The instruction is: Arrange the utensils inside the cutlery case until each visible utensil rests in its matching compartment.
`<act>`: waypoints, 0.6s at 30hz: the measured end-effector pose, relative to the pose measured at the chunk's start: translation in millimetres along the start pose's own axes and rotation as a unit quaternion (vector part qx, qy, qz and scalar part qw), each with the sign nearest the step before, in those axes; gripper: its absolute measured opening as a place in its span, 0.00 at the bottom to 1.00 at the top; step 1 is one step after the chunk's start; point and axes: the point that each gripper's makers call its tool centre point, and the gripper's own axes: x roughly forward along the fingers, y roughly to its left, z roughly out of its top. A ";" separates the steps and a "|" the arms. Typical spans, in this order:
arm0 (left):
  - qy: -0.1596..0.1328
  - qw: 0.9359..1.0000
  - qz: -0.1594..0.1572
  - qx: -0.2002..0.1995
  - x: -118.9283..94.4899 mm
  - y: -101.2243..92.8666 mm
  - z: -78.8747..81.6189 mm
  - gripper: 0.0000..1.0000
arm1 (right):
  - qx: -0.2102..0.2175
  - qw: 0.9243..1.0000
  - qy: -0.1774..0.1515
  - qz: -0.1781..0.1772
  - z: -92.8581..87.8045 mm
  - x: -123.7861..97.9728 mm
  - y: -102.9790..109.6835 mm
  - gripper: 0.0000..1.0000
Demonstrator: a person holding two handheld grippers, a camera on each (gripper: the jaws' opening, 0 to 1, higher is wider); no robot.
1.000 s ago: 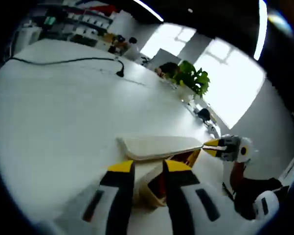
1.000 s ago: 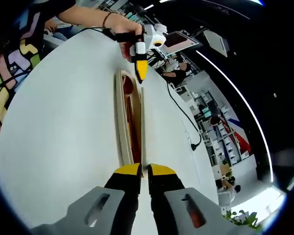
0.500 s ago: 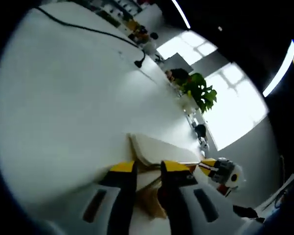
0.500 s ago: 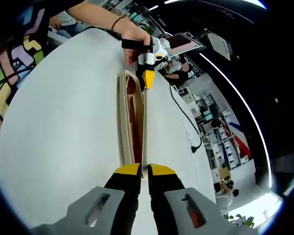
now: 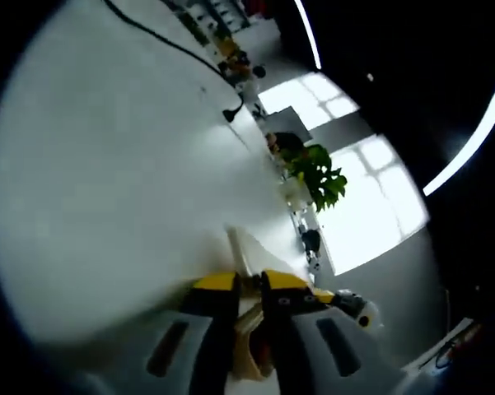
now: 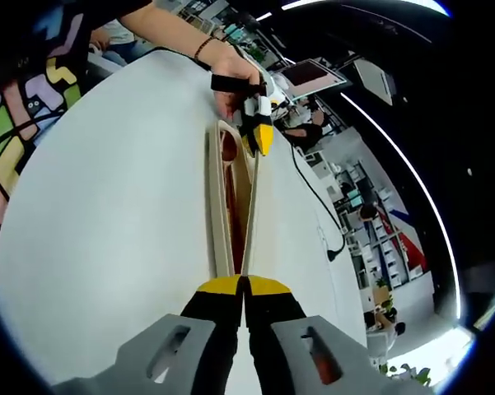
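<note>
A long pale wooden cutlery case [image 6: 218, 206] lies on the white table [image 6: 107, 214], running away from me in the right gripper view. Its lid [image 6: 259, 214] is tilted up along one long side, showing a reddish-brown inside; what lies in it is too dark to tell. My right gripper [image 6: 244, 286] is shut on the lid's near end. At the far end the left gripper [image 6: 262, 136], held by a hand [image 6: 231, 78], grips the same lid. In the left gripper view the left gripper [image 5: 249, 282] pinches the lid [image 5: 251, 251], with the right gripper [image 5: 346, 300] beyond.
A black cable [image 5: 161, 37] crosses the table [image 5: 107, 164] on the side away from the person, also the cable [image 6: 313, 197] beside the case. A potted plant [image 5: 317, 173] stands at the table's far edge. A person in a patterned shirt [image 6: 16, 123] stands at the left.
The lid has swung further up from the case and the gap has widened. The left gripper has risen and tilted with it. The right jaws have closed tighter on the lid's end.
</note>
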 end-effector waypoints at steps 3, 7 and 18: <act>-0.003 1.000 -0.007 0.005 -1.5 -2.7 -0.1 0.09 | 0.009 1.000 -0.004 0.000 -0.8 0.0 -1.9 0.00; -0.023 0.999 -0.038 0.006 -9.0 -16.1 2.5 0.08 | 0.047 0.999 -0.027 -0.008 3.4 -4.4 -7.9 0.09; -0.075 0.995 -0.041 0.053 -24.3 -32.9 -3.7 0.08 | 0.150 0.988 -0.016 -0.005 -12.9 -6.4 -8.8 0.23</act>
